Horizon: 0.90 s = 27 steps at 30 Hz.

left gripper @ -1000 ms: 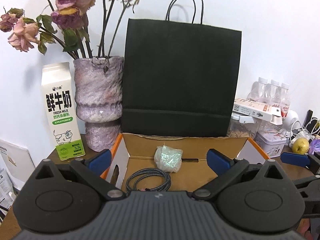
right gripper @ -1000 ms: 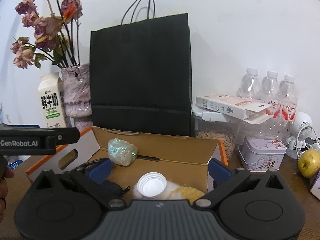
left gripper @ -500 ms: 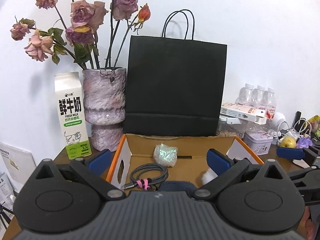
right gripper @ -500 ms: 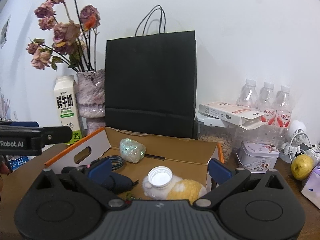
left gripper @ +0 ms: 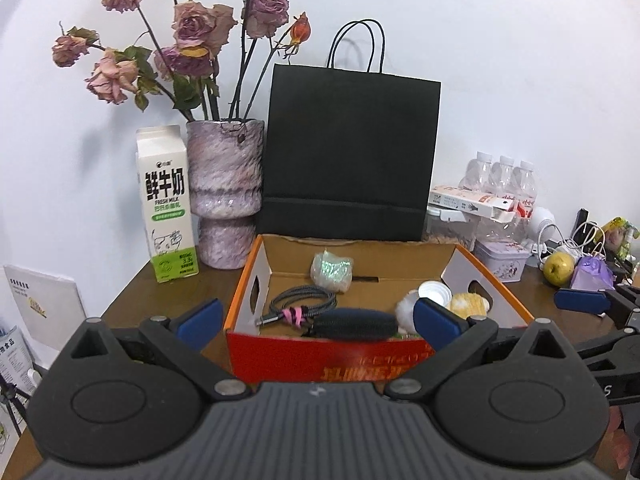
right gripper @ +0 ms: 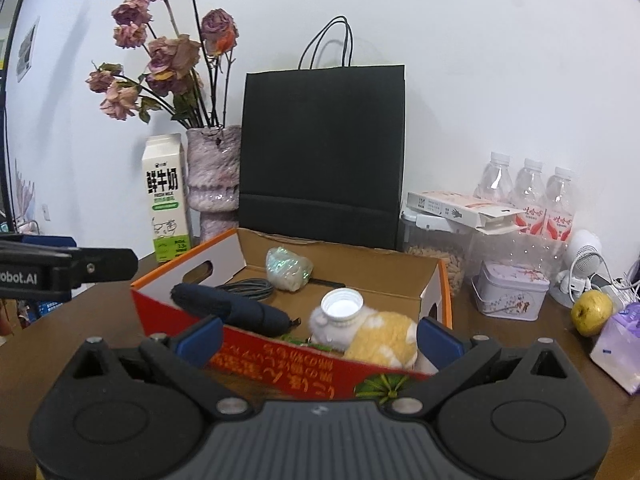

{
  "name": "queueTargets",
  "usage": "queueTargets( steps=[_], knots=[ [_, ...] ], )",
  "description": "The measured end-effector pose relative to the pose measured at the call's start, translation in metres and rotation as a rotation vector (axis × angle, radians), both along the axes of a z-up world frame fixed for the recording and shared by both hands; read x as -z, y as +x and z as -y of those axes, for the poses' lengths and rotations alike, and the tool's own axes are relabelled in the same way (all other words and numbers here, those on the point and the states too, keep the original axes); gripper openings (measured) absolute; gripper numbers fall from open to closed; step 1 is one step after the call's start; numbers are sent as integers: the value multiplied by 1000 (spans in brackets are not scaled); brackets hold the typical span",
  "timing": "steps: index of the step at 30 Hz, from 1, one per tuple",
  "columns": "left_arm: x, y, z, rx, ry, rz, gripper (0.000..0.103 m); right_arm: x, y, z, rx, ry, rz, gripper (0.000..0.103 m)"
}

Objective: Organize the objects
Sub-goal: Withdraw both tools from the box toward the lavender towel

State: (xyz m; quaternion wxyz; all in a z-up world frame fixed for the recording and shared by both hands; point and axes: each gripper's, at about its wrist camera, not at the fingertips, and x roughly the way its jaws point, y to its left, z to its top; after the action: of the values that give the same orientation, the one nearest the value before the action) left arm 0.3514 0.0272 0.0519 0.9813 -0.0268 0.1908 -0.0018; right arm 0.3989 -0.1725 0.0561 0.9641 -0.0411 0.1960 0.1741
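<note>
We see the box [right gripper: 434, 280] at frame centre already holding the cable [left gripper: 302, 306], pouch [left gripper: 354, 322] and toy [right gripper: 380, 338]; both claws, left gripper [left gripper: 318, 320] and right gripper [right gripper: 320, 338], are released and empty, so little seems left.

Box [left gripper: 448, 264] open-topped, reachable from above; paper bag [left gripper: 348, 160] blocks behind.

A black paper bag [left gripper: 348, 156] stands upright at 12 o'clock against the wall. At 10 o'clock, a milk carton [left gripper: 166, 204] stands just beside a vase [left gripper: 224, 192] of dried roses [left gripper: 192, 44]. At 2 o'clock: three water bottles [right gripper: 528, 188], a tin [right gripper: 508, 288], an apple [right gripper: 591, 312].
</note>
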Motion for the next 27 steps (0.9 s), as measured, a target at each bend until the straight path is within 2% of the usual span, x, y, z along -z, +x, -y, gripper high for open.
queueTargets(
  steps=[18, 27],
  knots=[
    [3, -58, 5, 28, -5, 15, 103, 5, -52, 8, -14, 4, -18, 103],
    [3, -88, -2, 34, -41, 29, 103, 14, -84, 9, -30, -10, -42, 103]
  ],
)
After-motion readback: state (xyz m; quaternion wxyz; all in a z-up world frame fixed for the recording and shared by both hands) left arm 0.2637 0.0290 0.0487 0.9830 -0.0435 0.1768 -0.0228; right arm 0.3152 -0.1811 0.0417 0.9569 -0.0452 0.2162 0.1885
